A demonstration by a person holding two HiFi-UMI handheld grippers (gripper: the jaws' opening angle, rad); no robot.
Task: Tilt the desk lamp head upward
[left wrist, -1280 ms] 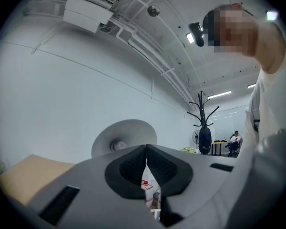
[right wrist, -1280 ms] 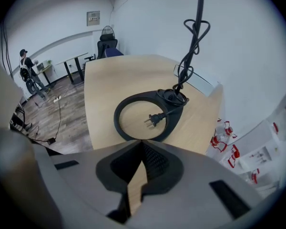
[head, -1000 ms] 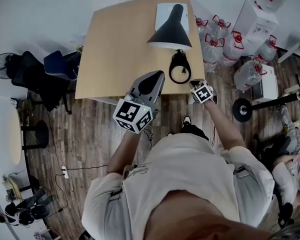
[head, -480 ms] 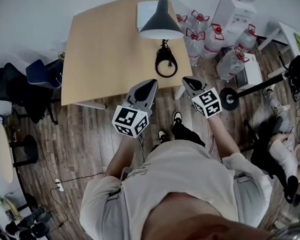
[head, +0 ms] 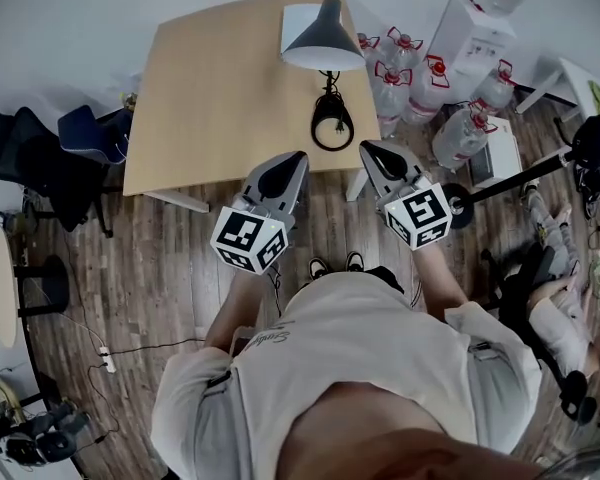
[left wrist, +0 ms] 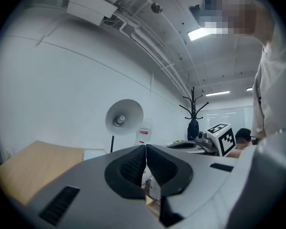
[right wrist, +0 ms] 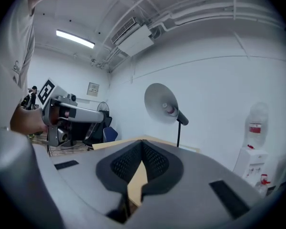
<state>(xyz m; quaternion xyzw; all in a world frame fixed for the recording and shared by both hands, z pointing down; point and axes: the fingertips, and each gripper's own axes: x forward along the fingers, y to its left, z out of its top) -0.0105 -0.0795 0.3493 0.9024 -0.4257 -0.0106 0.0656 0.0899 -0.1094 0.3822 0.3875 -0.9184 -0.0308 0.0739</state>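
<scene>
The black desk lamp (head: pixel 323 39) stands at the far right of the wooden table (head: pixel 220 88), its cone head facing toward me. Its white inner shade and bulb show in the left gripper view as the lamp head (left wrist: pixel 124 117) and in the right gripper view as the lamp head (right wrist: pixel 162 103). My left gripper (head: pixel 290 164) hovers near the table's front edge, jaws shut and empty. My right gripper (head: pixel 370 152) hangs beside it, also shut and empty. Both are well short of the lamp.
A coiled black cable (head: pixel 331 127) lies on the table in front of the lamp. A white sheet (head: pixel 298 20) lies by the lamp. Several water bottles (head: pixel 395 63) and a dispenser (head: pixel 473 30) stand right of the table. Chairs (head: pixel 40 158) sit at left.
The head camera has shifted, so the table and lamp sit differently in view. Both grippers have drawn level near the table's front edge; the right one rose from beside the cable.
</scene>
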